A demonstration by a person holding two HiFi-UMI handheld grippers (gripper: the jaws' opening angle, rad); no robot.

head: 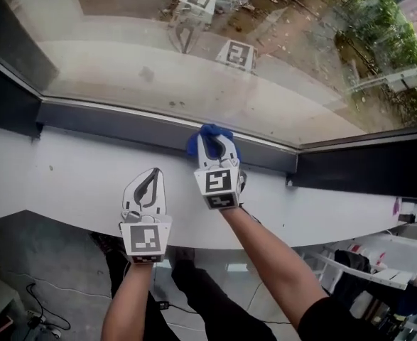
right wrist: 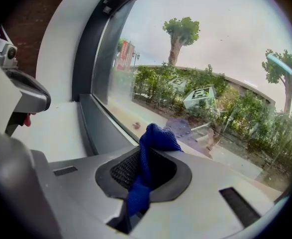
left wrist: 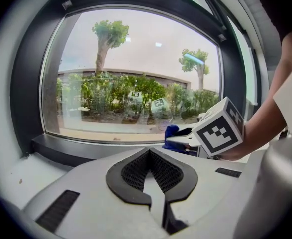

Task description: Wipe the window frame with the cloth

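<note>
While the left hand-held gripper (head: 151, 179) sits clenched and empty over the white sill (head: 59, 183), the right hand-held gripper (head: 215, 146) grasps a bunched, deep-blue knit cloth (head: 209, 133) against the dark grey window frame (head: 116, 121) at the sill's back edge.

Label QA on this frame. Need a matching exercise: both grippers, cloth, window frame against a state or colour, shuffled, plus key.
1. left gripper
2. right gripper
3. cloth
4. window frame

A. dark grey
B. blue, bunched up
C. shut, nothing between the jaws
D. shut on the cloth

Pairs: 1-C, 2-D, 3-B, 4-A
</note>
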